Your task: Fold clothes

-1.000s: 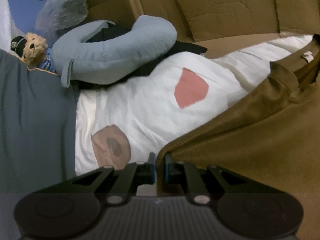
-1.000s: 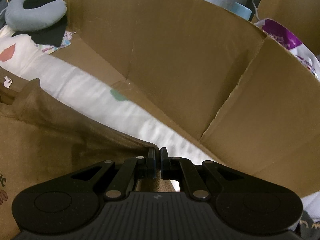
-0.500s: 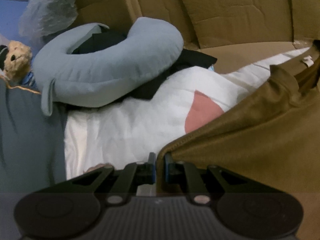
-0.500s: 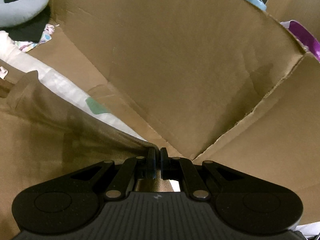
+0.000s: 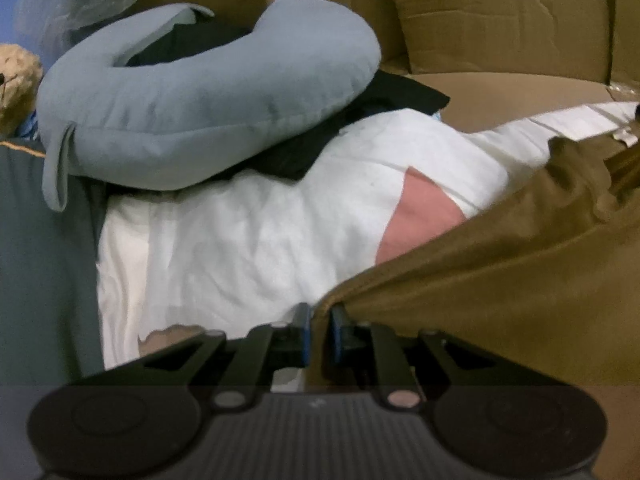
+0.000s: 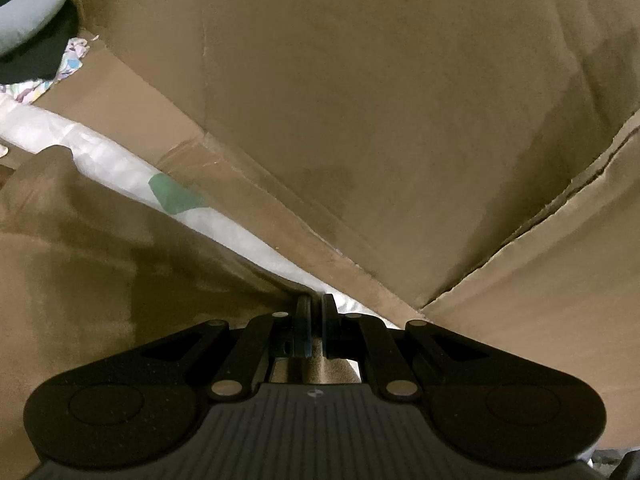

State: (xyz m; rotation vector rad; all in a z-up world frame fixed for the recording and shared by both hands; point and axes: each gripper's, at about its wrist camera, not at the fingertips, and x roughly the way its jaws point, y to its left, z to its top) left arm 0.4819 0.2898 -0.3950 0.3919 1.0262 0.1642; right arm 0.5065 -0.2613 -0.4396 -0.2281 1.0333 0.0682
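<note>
Left gripper (image 5: 319, 314): jaws narrow, pinched on the hem of the brown shirt (image 5: 500, 280).
Right gripper (image 6: 315, 305): jaws narrow, pinching another edge of the same shirt (image 6: 80, 248).
Shirt: stretched between both grippers over the white sheet (image 5: 240, 248), near the cardboard wall (image 6: 360, 100).
Neighbours: a grey neck pillow (image 5: 200, 96) lies at the sheet's far left corner.
Risk: thin fabric may slip from either pinch if pulled unevenly, leaving a crooked fold; the carried edge could also snag the cardboard or the pillow.

No readable text, label or number anywhere.
</note>
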